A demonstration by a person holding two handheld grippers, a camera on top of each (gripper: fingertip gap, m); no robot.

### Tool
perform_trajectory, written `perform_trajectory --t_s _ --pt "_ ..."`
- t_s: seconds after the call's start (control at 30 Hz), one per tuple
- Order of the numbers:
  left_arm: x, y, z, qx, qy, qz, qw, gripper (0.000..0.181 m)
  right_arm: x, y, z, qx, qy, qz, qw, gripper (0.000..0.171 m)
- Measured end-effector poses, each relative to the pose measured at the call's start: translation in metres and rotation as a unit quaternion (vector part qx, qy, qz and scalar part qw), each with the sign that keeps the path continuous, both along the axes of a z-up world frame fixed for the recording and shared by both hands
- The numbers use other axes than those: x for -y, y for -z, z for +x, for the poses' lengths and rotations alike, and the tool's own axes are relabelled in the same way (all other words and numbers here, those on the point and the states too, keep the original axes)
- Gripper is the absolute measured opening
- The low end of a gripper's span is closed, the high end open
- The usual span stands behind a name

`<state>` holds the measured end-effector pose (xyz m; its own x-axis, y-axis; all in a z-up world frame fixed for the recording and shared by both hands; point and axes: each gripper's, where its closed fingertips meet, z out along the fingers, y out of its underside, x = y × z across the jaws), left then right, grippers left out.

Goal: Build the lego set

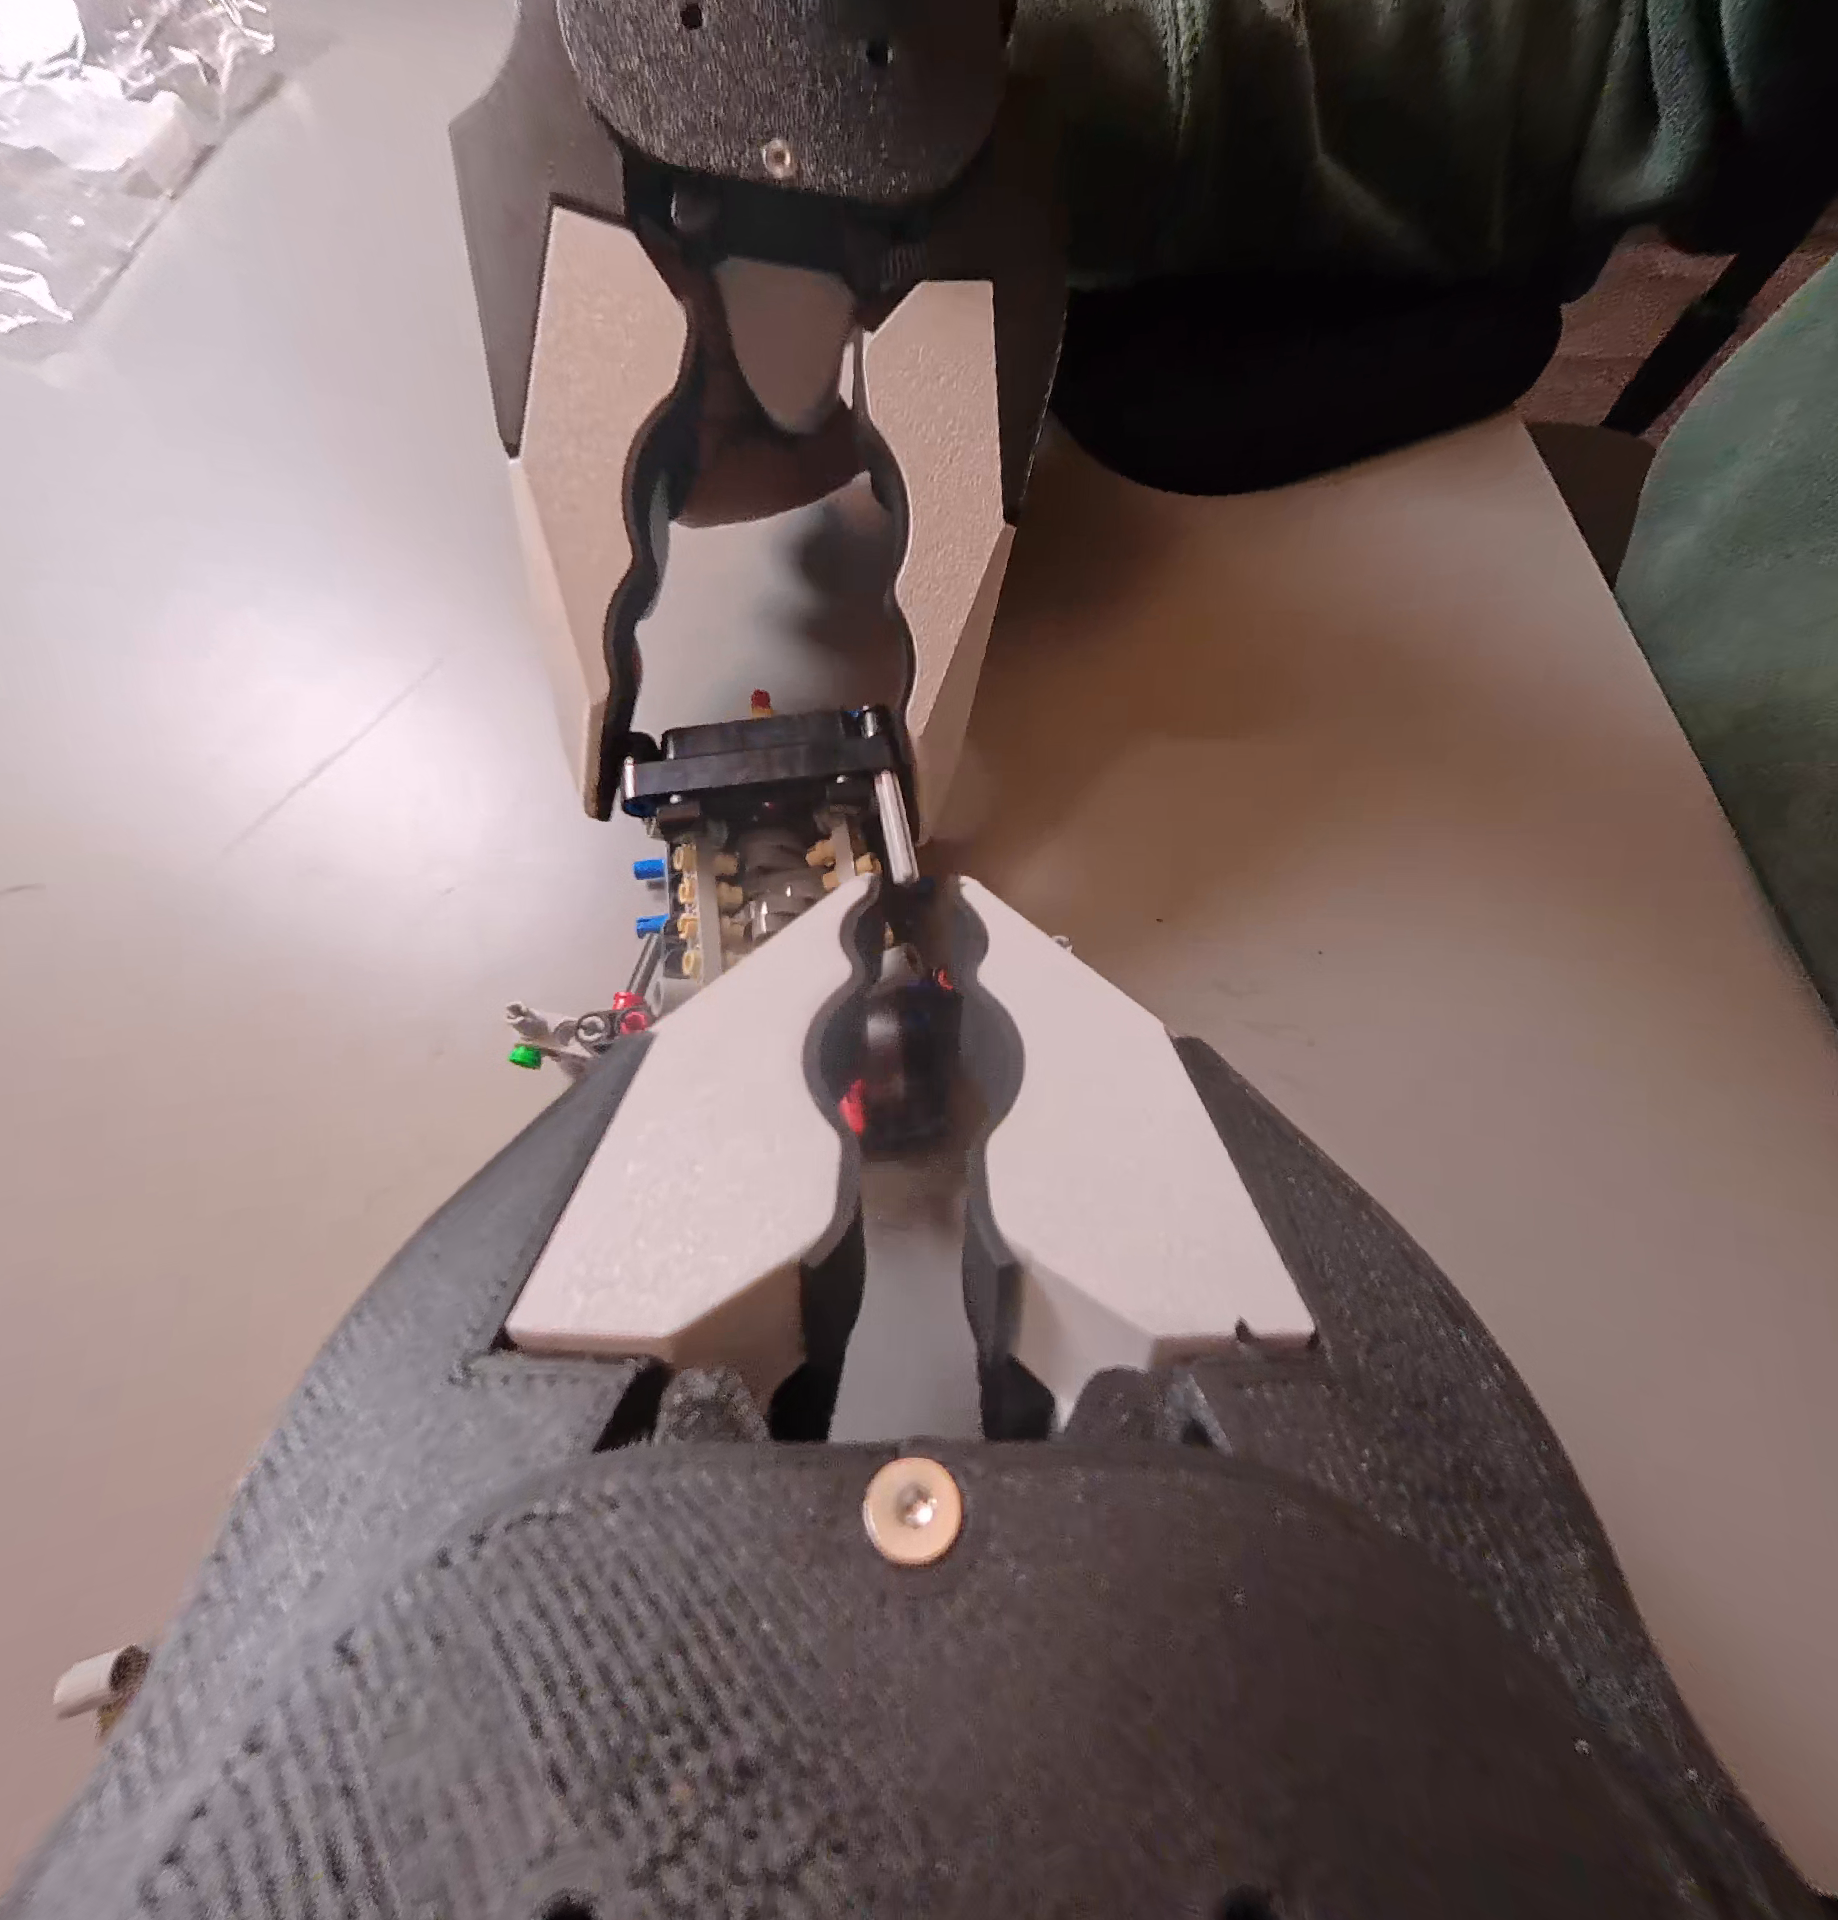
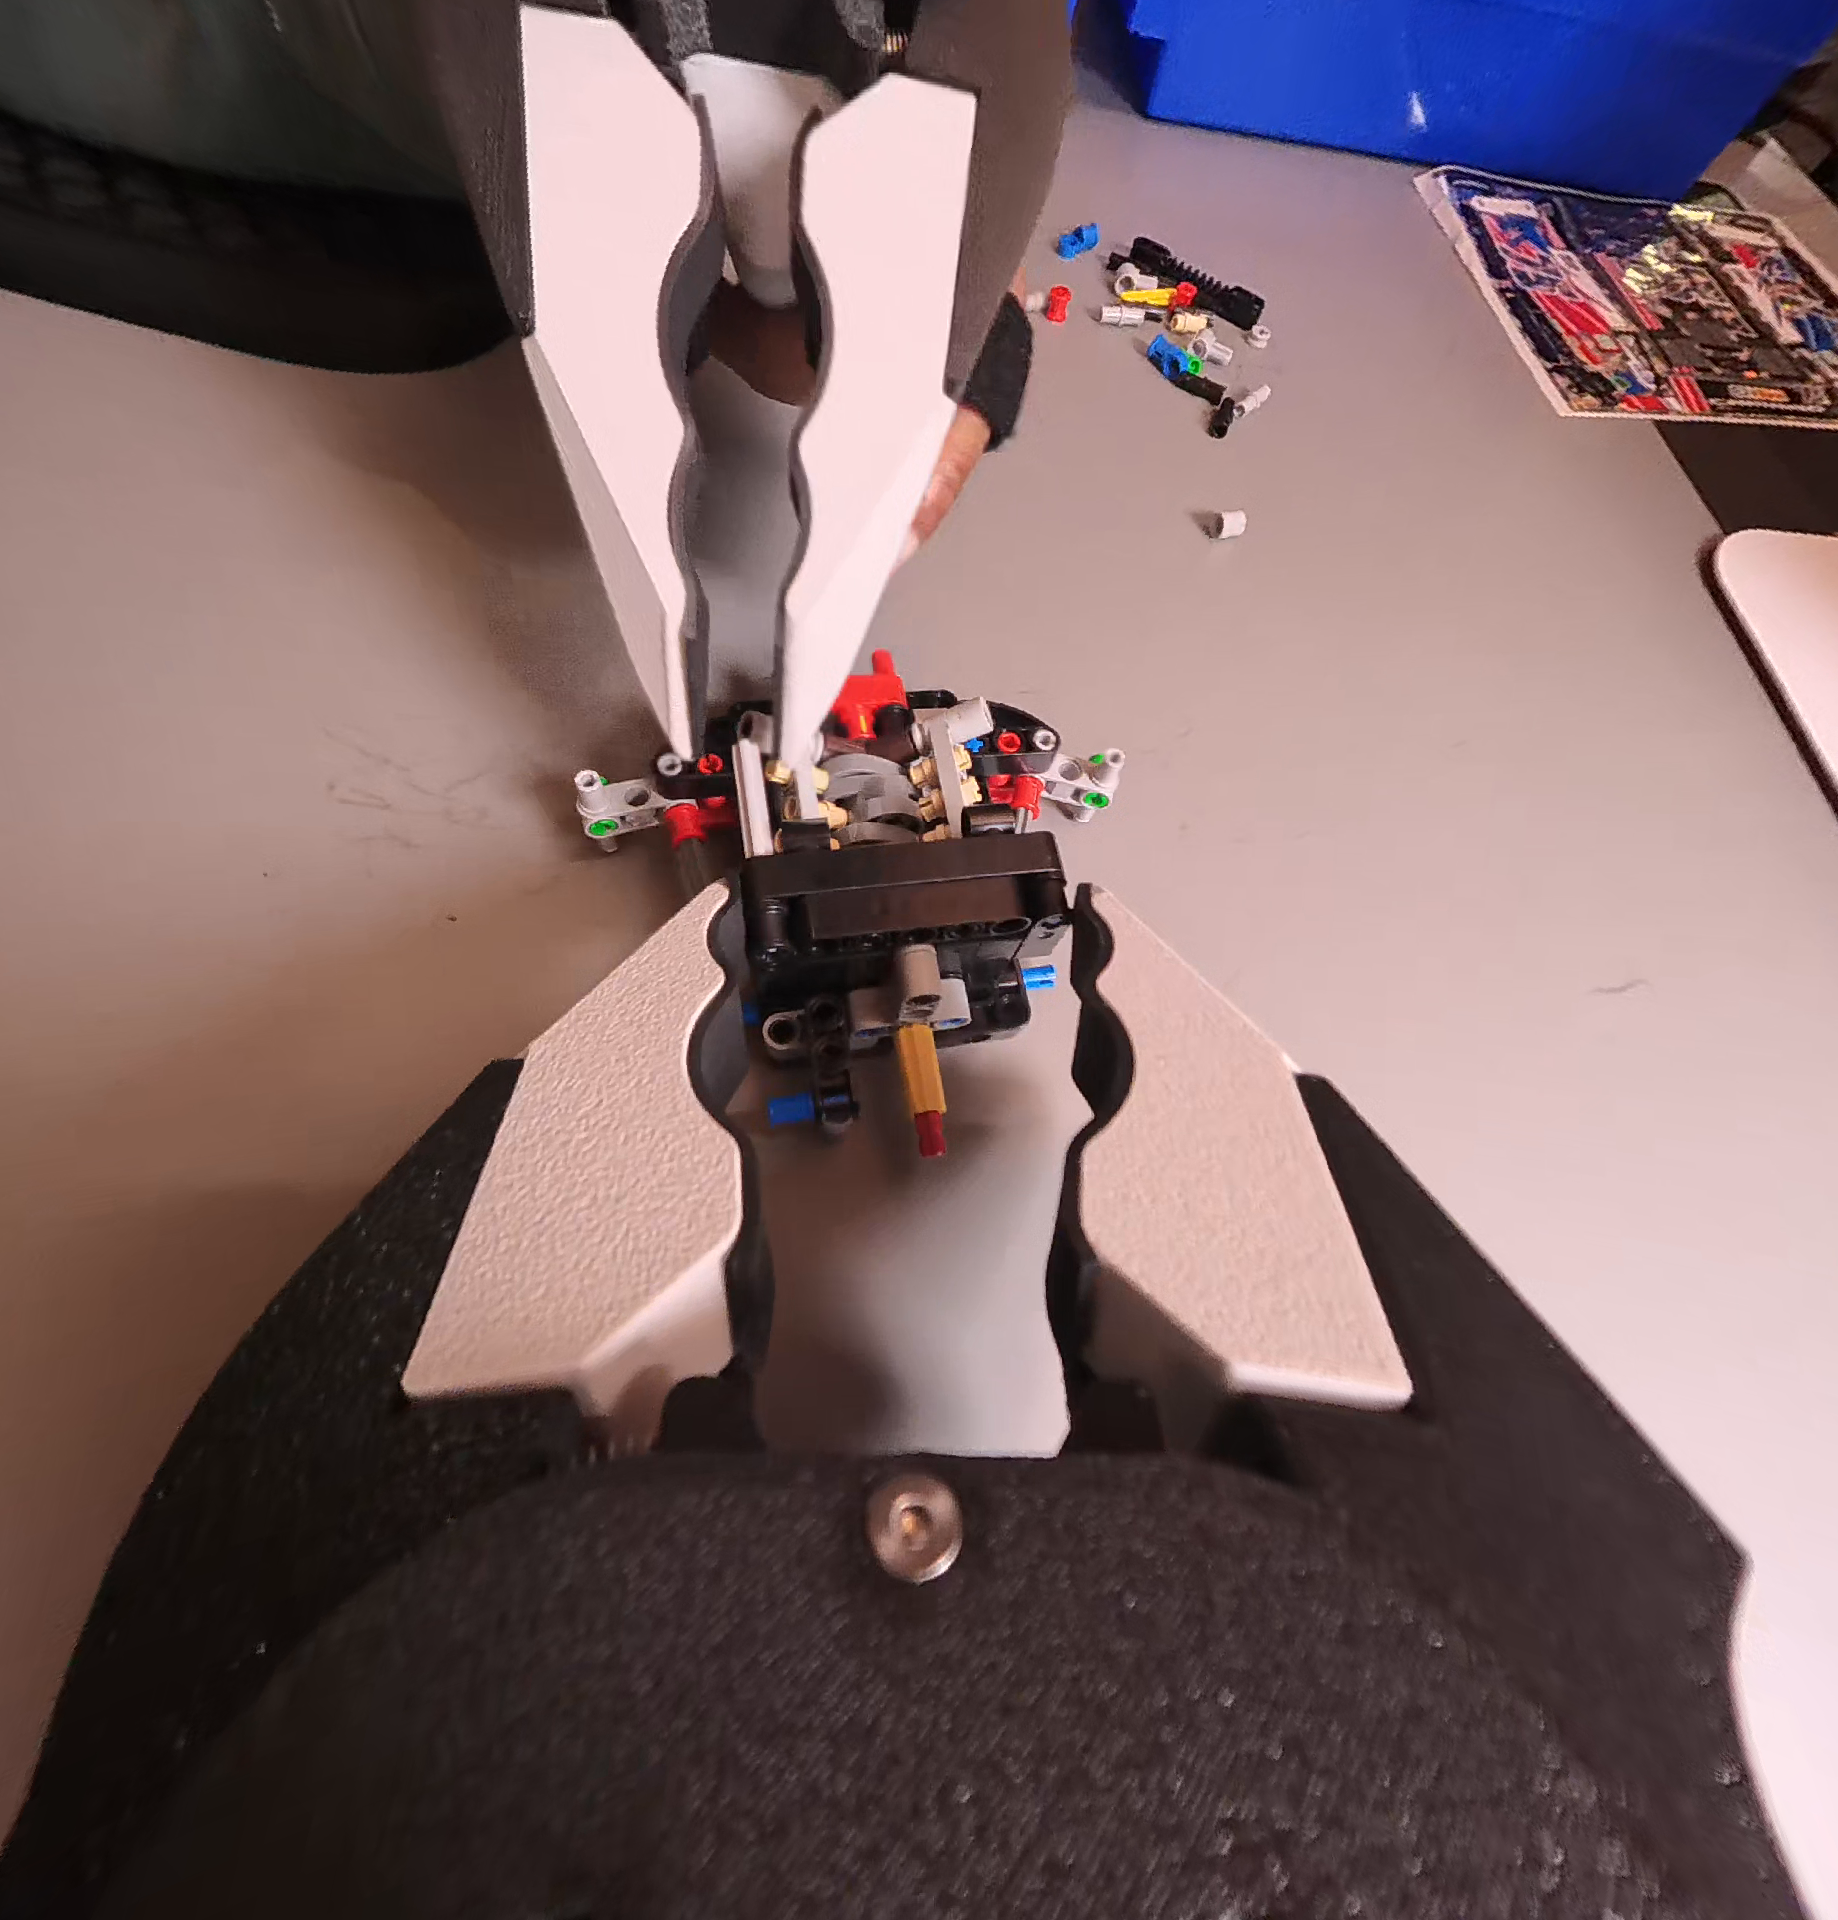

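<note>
The partly built lego model [image 2: 894, 800] rests on the grey table [image 2: 1414, 831]. It has a black frame [image 2: 899, 883], grey gears, tan pins and a yellow axle [image 2: 920, 1075] that points toward me. My right gripper [image 2: 904, 899] is shut on the black frame, one finger on each side. In the left wrist view the right gripper [image 1: 764, 790] reaches in from the top and clamps the frame [image 1: 764, 753]. My left gripper [image 1: 920, 888] is nearly closed, shut on a grey beam at the model's far end. In the right wrist view the left gripper [image 2: 743, 743] comes from the top onto that beam [image 2: 754, 779].
Loose small pieces [image 2: 1175, 312] lie at the back right, with a lone grey bush [image 2: 1224, 523] nearer. An instruction booklet [image 2: 1673, 301] and a blue bin [image 2: 1414, 73] are beyond. Clear plastic bags [image 1: 63, 156] lie far left. A person in dark green [image 1: 1310, 156] sits by the table's edge. Across from one pair of fingers to the other is roughly 4 centimeters.
</note>
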<state>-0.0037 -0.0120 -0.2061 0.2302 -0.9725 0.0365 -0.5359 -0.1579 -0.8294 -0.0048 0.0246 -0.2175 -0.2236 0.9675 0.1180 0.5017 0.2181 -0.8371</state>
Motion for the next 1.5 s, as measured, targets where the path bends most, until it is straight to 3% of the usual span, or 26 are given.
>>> perform_trajectory --t_s 0.17,0.5,0.7,0.87,0.97,1.07,1.23,1.5 --pt "0.000 -0.006 0.001 0.016 -0.004 0.006 1.000 0.000 0.001 0.000 0.001 -0.003 0.010 -0.004 1.000 0.061" --pt "0.000 -0.007 0.001 0.014 -0.008 0.012 1.000 0.008 0.002 0.000 0.003 -0.011 0.012 -0.009 1.000 0.062" --pt "-0.001 -0.001 0.006 0.013 -0.009 0.006 1.000 0.003 0.004 -0.003 0.010 -0.014 -0.008 -0.029 0.999 0.067" --pt "-0.001 -0.001 0.004 0.016 -0.005 0.006 1.000 0.003 -0.002 -0.007 0.021 -0.023 -0.015 -0.050 0.998 0.054" --pt "-0.001 -0.001 0.002 0.019 -0.001 0.004 1.000 0.002 0.000 -0.010 0.026 -0.026 -0.027 -0.053 0.998 0.034" --pt "-0.001 0.000 0.000 0.021 0.006 0.005 1.000 0.002 0.007 -0.014 0.025 -0.032 -0.041 -0.054 0.997 0.033" --pt "-0.001 0.000 0.000 0.020 0.011 0.006 1.000 0.002 0.013 -0.014 0.021 -0.035 -0.048 -0.029 0.998 0.018" --pt "-0.002 0.001 -0.001 0.023 0.012 -0.005 1.000 0.002 0.014 -0.014 0.020 -0.042 -0.049 -0.035 0.997 0.017"
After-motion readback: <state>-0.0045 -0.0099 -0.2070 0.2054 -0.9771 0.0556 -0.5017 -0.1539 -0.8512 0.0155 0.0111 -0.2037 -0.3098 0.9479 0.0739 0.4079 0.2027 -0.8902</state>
